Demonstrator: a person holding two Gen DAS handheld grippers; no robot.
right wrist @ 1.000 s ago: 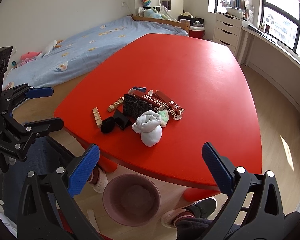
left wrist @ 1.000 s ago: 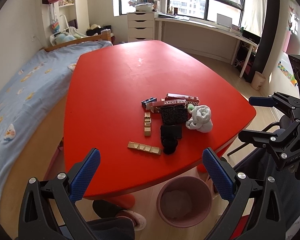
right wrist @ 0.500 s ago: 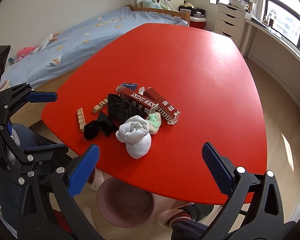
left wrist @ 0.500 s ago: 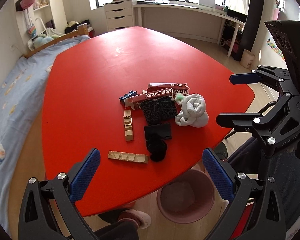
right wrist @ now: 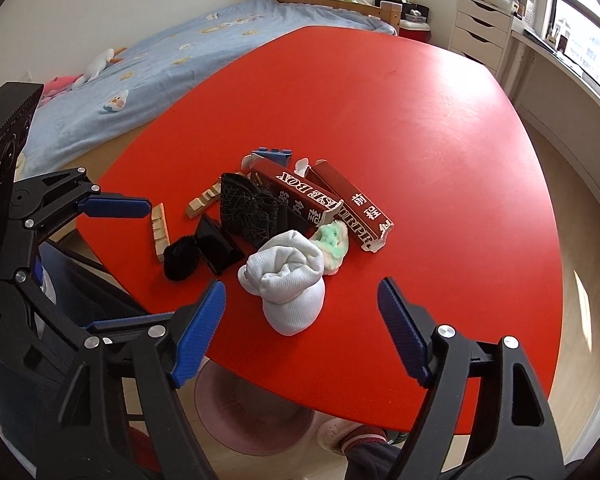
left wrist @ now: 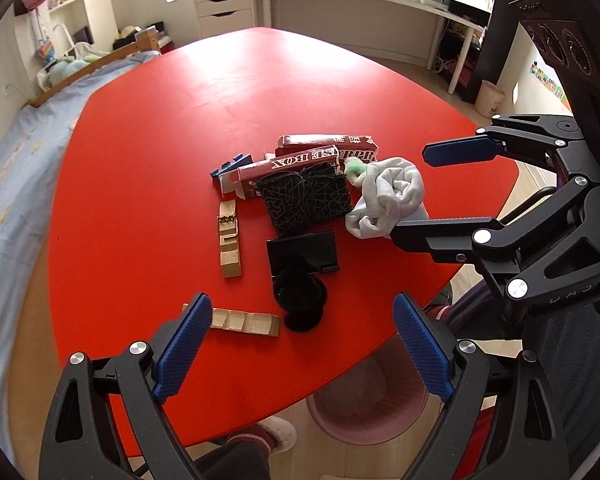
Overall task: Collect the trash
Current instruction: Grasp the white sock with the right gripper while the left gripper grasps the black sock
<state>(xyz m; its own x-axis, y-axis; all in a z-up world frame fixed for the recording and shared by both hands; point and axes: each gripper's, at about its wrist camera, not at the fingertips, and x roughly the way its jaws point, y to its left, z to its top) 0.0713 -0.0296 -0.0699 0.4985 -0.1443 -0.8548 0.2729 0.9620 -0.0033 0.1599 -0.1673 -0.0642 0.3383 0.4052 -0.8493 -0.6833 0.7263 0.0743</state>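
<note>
Left wrist view, a bedroom: trash lies heaped on the near half of a red table (left wrist: 148,152); from left to right, two wood strips (left wrist: 230,242), a blue clip (left wrist: 229,165), two maroon boxes (left wrist: 288,168), a black mesh pouch (left wrist: 304,198), a black stand (left wrist: 303,251) with a black fuzzy ball (left wrist: 299,302) just before it, a green tuft (left wrist: 354,168), and a rolled white sock (left wrist: 388,196) at the right end; a pink bin (left wrist: 364,412) waits on the floor under the near edge. Left gripper (left wrist: 302,354) hangs wide open and empty over the near edge, above the nearer strip and the ball; right gripper (left wrist: 432,188) reaches in from the right, jaws also spread wide and empty, one either side of the sock, whether touching it cannot be told. Seen from the right wrist, the sock (right wrist: 286,286) sits just ahead of that gripper (right wrist: 300,330). Likely light, soft and squashy, the sock should take a firm pinch across its fat middle roll; the boxes look stiff and light, best gripped across their narrow sides; the strips look thin and flat, harder to lift.
</note>
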